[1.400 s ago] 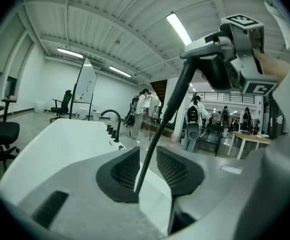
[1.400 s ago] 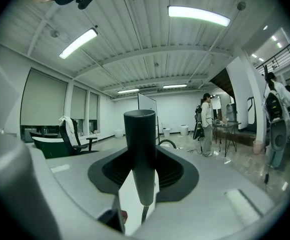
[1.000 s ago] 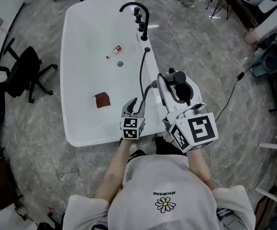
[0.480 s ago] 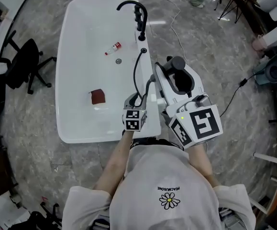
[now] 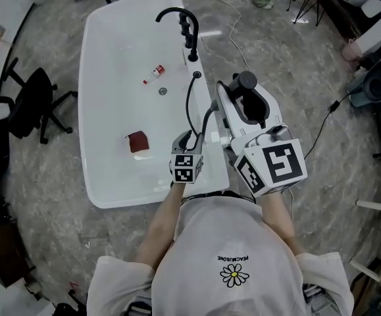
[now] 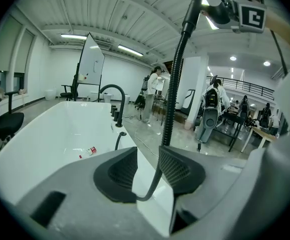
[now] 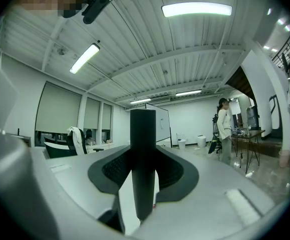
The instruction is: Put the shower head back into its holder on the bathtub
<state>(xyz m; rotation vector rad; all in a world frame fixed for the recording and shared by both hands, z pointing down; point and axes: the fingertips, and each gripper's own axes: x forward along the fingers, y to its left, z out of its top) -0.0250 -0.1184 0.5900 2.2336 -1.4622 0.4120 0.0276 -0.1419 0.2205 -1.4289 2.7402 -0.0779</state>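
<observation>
Since a second ago both grippers have edged along the bathtub's (image 5: pixel 111 58) right rim toward the faucet (image 5: pixel 180 20) end; the shower head (image 7: pixel 142 134) has gone with them; it stands upright as a black cylinder in the right gripper (image 7: pixel 143 176), whose jaws are clamped on its handle from both sides, out beyond the tub's right edge and near the black fittings on the rim. Its black hose (image 6: pixel 177 74) hangs from the head, dips through the left gripper (image 6: pixel 149 166) and curves back to a hole in the rim just this side of the faucet; the left gripper's jaws stand spread, the hose lying loose in the gap close to the right-hand pad, not pinched. Inside the tub lie a small bottle (image 5: pixel 154 74), the drain (image 5: pixel 163 91) and a red-brown cloth (image 5: pixel 138 141); a black office chair (image 5: pixel 29 104) stands on the floor to the tub's left.
</observation>
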